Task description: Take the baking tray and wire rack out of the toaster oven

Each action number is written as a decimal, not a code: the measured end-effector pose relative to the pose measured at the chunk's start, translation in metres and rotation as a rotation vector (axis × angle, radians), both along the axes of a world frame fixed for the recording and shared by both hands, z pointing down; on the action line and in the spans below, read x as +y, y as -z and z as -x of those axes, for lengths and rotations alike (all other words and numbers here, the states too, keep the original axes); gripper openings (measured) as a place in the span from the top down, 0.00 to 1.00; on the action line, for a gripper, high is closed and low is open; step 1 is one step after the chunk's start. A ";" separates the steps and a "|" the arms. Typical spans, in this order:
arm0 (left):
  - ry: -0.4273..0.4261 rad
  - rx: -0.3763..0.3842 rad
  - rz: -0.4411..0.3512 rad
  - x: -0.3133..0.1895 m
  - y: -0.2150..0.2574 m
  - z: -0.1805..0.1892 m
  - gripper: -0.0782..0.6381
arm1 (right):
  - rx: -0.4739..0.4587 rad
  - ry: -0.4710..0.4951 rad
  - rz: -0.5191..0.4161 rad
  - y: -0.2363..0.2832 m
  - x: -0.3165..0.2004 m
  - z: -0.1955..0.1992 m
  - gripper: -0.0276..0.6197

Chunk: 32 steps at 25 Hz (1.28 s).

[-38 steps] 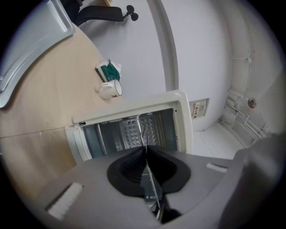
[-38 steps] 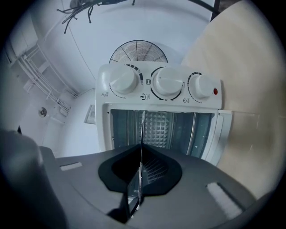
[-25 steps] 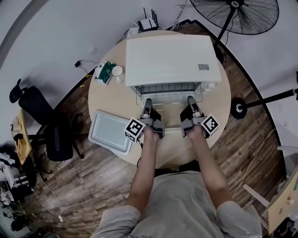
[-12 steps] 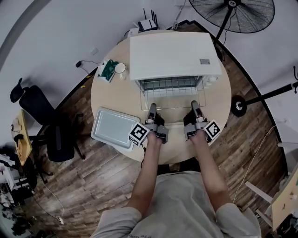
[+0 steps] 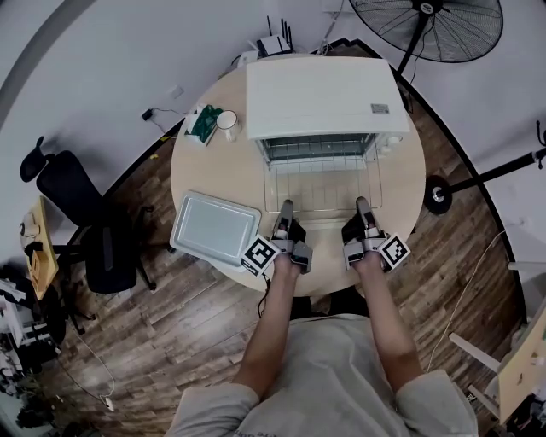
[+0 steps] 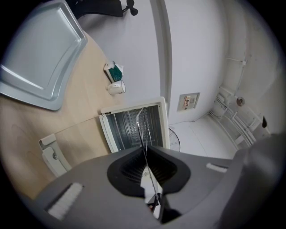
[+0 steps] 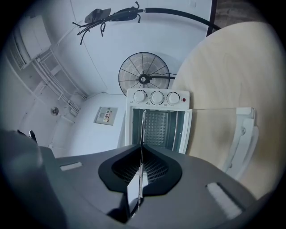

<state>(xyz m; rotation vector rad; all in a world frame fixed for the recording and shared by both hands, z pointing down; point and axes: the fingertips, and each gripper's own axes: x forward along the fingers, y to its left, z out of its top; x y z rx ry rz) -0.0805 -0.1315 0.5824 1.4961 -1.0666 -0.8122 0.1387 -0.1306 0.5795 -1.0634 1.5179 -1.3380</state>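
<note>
Round table point(image 5: 196, 171) bears toaster oven point(image 5: 320, 98), baking tray point(image 5: 213, 226), mug point(image 5: 228, 125) (green packet point(image 5: 205, 124) beside).

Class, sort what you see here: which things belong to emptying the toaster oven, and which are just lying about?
The job: toaster oven, wire rack, baking tray, left gripper, right gripper.
Lying about: mug, green packet, fan, office chair.

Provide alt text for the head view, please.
The left gripper and right gripper clamp a silver wire rack drawn out from a white toaster oven. A grey metal baking tray lies to their left on the round wooden table.
</note>
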 end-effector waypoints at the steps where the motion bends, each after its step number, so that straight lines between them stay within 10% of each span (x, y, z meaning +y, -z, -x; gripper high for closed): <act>1: -0.003 -0.006 0.002 0.004 0.000 0.000 0.80 | 0.002 -0.001 0.000 -0.001 0.004 -0.001 0.95; 15: -0.001 0.004 0.005 0.044 -0.008 0.019 0.80 | -0.001 0.039 0.000 -0.010 0.041 0.020 0.95; 32: 0.199 -0.048 0.060 0.109 -0.038 0.168 0.80 | 0.002 0.300 0.061 -0.032 0.064 0.173 0.95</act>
